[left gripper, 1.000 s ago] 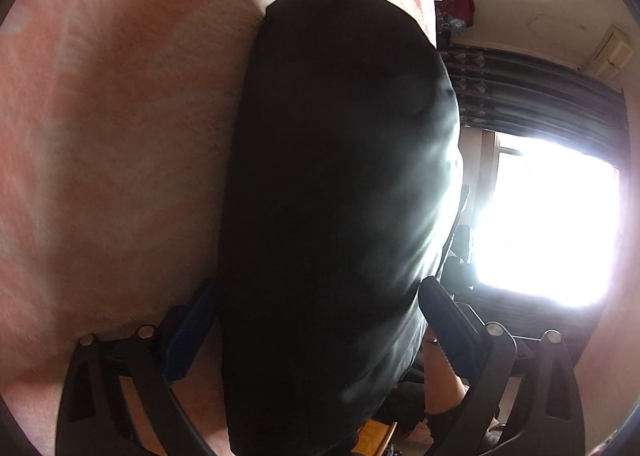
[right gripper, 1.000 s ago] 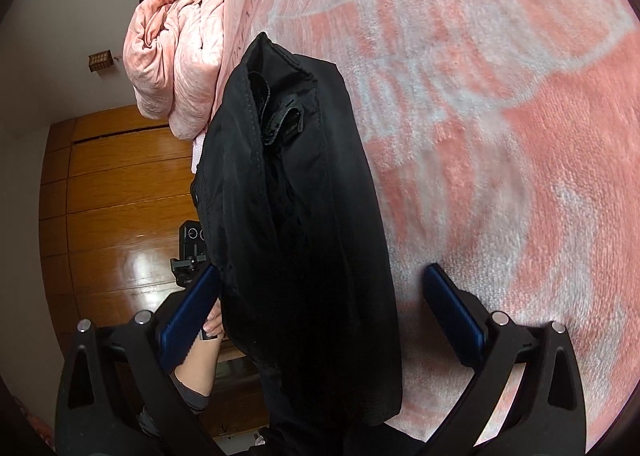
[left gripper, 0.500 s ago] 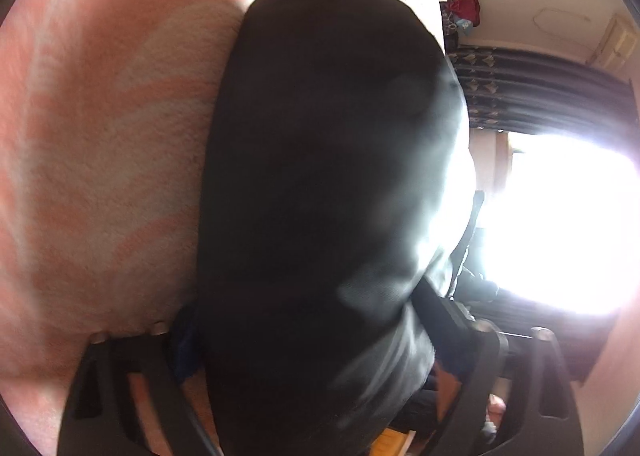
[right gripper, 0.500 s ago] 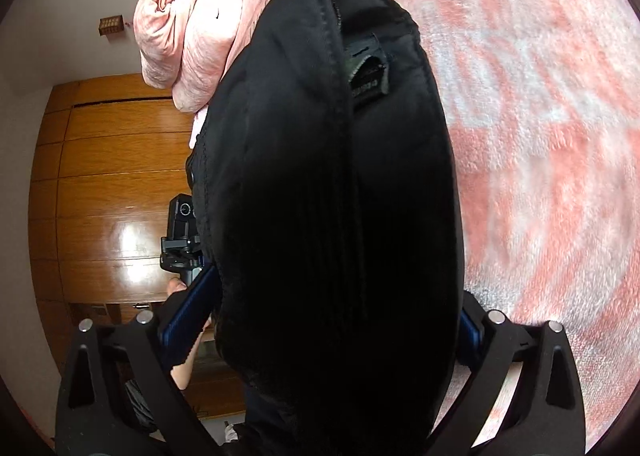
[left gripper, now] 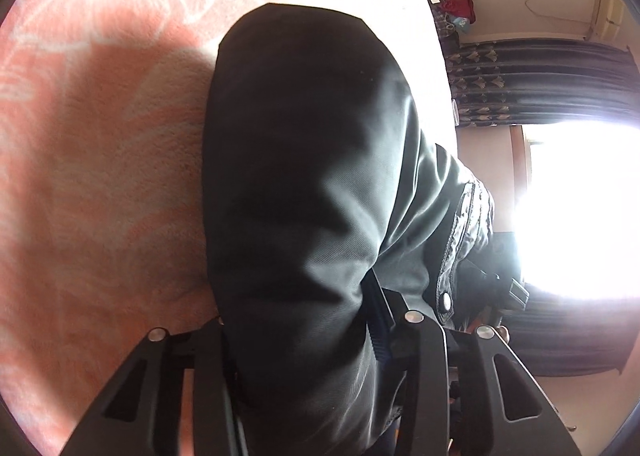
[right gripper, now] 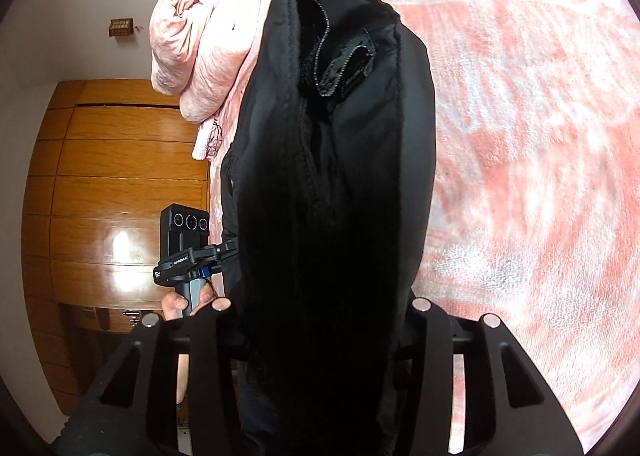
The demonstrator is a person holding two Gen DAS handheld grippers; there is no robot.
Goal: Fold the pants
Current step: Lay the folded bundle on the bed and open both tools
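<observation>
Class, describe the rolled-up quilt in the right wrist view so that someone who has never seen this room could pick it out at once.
Start from the pink patterned bedspread filling the right side. At its far left edge, against the white wall, lies the rolled quilt, just left of the black pants. It is the only pale pink, crumpled, bulging bundle; the bedspread is flat.

pants [left gripper: 304, 184]: black woven cloth, faint sheen, metal snap seen at 4 o'clock | bedspread [right gripper: 520, 136]: pink fuzzy cloth, matt | wardrobe [right gripper: 112, 184]: glossy varnished wood at 9 o'clock | quilt [right gripper: 200, 48]: crumpled pink cloth | right gripper [right gripper: 320, 336]: matt black plastic, metal pins
</observation>
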